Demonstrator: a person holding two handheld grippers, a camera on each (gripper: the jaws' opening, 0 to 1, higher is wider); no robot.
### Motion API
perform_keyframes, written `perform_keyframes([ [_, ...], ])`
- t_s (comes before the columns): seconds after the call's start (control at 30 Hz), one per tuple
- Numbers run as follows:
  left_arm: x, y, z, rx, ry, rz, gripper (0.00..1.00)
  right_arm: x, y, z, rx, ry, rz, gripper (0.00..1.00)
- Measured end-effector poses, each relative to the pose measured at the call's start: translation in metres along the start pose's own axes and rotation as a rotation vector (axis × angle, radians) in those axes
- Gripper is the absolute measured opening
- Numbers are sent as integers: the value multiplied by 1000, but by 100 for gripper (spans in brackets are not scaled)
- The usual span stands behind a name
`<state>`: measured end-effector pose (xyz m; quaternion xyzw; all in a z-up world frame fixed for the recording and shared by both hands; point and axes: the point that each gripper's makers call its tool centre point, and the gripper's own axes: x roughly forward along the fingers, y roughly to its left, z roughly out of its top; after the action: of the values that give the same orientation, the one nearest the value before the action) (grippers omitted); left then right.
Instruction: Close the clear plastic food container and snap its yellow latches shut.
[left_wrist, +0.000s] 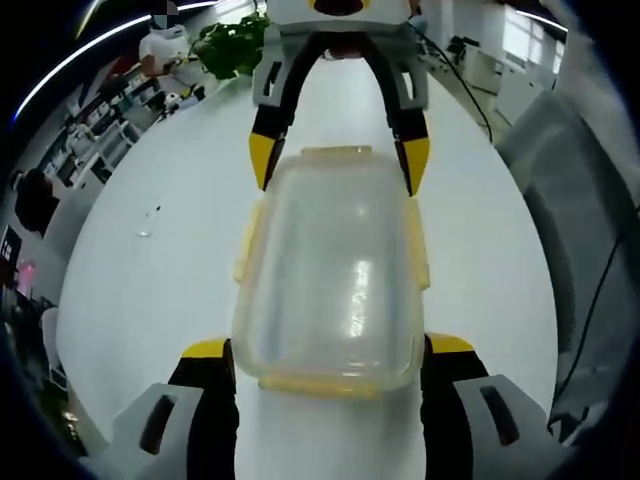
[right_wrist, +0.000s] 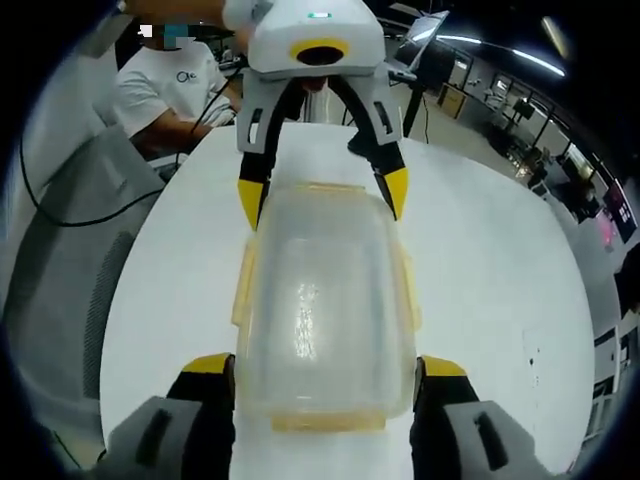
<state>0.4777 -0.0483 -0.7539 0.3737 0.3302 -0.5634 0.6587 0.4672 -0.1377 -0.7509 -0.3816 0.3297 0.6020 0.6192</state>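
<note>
2 grippers (left_wrist: 328, 352) (right_wrist: 322, 368) seemingly bracketing container (left_wrist: 335, 270)

Open-plan office or laboratory workspace. A long white table (left_wrist: 150, 300) runs beneath ceiling strip lights (right_wrist: 520, 55). A potted plant (left_wrist: 232, 45) stands at the far end, with grey mesh chairs (right_wrist: 75, 270) alongside, a seated person (right_wrist: 165, 95), a laptop (right_wrist: 420, 40), and what appear to be shelving units (left_wrist: 100, 150).
</note>
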Motion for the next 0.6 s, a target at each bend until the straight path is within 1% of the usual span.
perform_keyframes([
  [0.17,0,0,0,2,10,15,73,-1,-1,0,4,14,-18,72],
  [0.2,0,1,0,5,13,25,73,-1,-2,1,5,12,-25,73],
  [0.23,-1,6,0,20,19,54,74,-2,-4,2,19,16,-44,78],
  [0.27,-2,12,-1,24,27,91,81,-4,-10,5,50,4,-86,90],
  [0.3,-1,13,3,-18,3,97,90,-5,-11,11,78,-24,-95,99],
  [0.33,0,12,6,-54,-19,95,96,-6,-12,12,77,-21,-92,96],
  [0.37,-2,12,10,-50,-32,89,96,-8,-10,11,74,-10,-77,97],
  [0.4,-4,11,11,-41,-30,91,96,-9,-10,12,70,-13,-85,99],
  [0.43,-4,10,12,-35,-31,93,96,-10,-12,13,55,-10,-97,98],
  [0.53,-4,4,15,-32,-34,81,97,-9,-8,12,59,-4,-90,97],
  [0.6,-4,3,13,-31,-23,79,99,-10,-6,11,52,-1,-92,96],
])
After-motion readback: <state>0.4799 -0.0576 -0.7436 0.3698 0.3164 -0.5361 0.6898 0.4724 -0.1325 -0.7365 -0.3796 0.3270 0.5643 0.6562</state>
